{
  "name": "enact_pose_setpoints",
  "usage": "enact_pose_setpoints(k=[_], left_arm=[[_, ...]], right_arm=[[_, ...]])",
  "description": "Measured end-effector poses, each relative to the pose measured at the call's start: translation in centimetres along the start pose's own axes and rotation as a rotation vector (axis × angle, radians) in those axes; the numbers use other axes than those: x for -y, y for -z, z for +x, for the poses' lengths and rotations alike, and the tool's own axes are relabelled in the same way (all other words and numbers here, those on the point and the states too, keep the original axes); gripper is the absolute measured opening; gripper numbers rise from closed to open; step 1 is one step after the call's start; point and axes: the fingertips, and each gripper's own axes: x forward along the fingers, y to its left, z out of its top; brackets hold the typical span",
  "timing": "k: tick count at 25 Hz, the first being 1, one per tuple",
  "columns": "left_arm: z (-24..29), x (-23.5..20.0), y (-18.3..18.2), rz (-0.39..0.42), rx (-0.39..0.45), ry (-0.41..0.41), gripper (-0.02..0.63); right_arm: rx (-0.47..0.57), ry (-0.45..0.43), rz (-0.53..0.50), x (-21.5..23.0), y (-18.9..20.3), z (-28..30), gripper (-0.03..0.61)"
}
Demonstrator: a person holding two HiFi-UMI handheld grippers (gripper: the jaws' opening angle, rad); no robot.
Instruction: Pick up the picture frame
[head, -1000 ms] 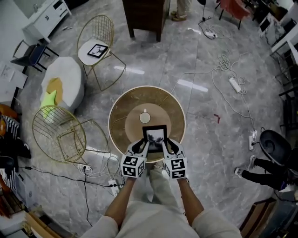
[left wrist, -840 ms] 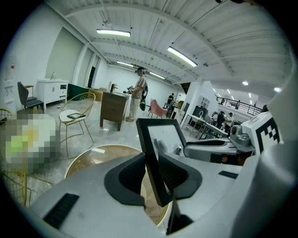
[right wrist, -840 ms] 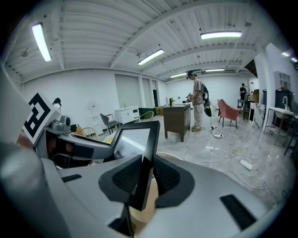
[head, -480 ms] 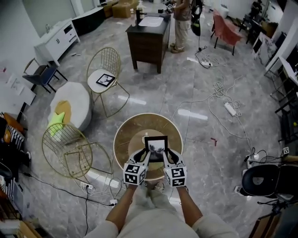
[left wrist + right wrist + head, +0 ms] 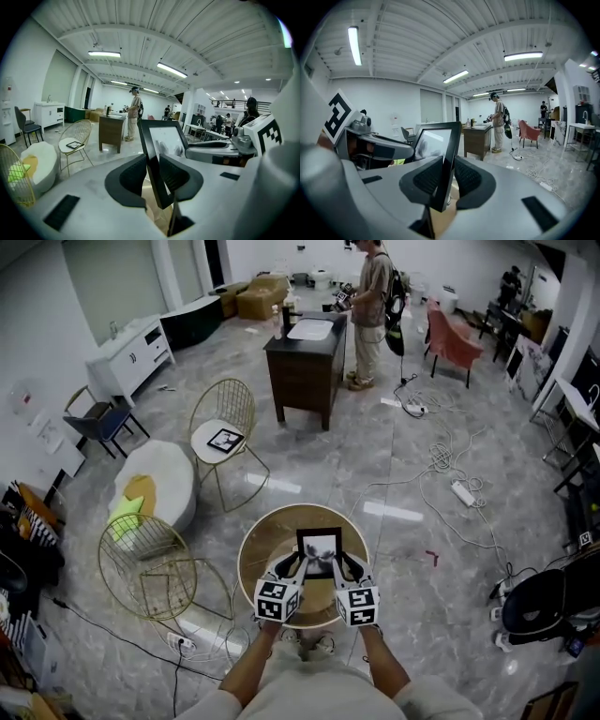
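Black-edged, the frame (image 5: 319, 547) stood nearly upright over the near half of the table (image 5: 255, 557), its picture side turned up toward the head camera. It was caught at its two lower side edges. The left gripper (image 5: 298, 564) was clamped on the left edge, and in its own view the ribbed pads (image 5: 176, 174) pressed the black border of the frame (image 5: 165, 139) from both sides at the left gripper (image 5: 153, 177). The right gripper (image 5: 341, 565) was clamped on the opposite edge. In the right gripper view the frame (image 5: 435, 139) ran edge-on through the shut jaws of the right gripper (image 5: 446, 180), with its lower corner showing below them. Pale wood showed beneath that corner, but I could not tell whether the frame cleared the tabletop. Each gripper's marker cube faced the head camera, just above the person's forearms.

The table was round, brown with a pale rim. A gold wire chair (image 5: 148, 564) stood to its left, beside a white pouf (image 5: 159, 486) carrying yellow and green cushions. A second wire chair (image 5: 225, 418) farther back had a small framed picture (image 5: 225, 439) on its seat. Beyond it a person (image 5: 373, 298) stood at a dark cabinet (image 5: 305, 367). Cables and a power strip (image 5: 463, 493) lay on the grey marble floor to the right.
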Motion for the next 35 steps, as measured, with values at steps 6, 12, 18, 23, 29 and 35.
enact_pose_setpoints(k=[6,12,18,23,29,35], left_arm=[[-0.4,0.6,-2.7,0.036,0.05,-0.001,0.086],[-0.7,1.0,-4.1,0.058,0.072,-0.005,0.086],[-0.7,1.1,-5.2,0.054,0.091,-0.006,0.086],[-0.6,1.0,-5.7,0.05,0.102,-0.007,0.086],[-0.3,1.2,-6.3,0.054,0.106,-0.003,0.086],[0.1,1.2,-5.8,0.053,0.1,-0.003,0.086]], right_arm=[[0.056,0.008,-0.032,0.5,-2.8,-0.6,0.08],[0.082,0.009,-0.049,0.7,-4.2,-1.2,0.08],[0.096,0.01,-0.066,0.9,-5.3,-1.2,0.08],[0.105,0.013,-0.078,0.9,-6.0,-1.1,0.08],[0.115,0.023,-0.078,1.4,-6.4,-1.2,0.08],[0.108,0.023,-0.078,1.7,-5.8,-0.9,0.08]])
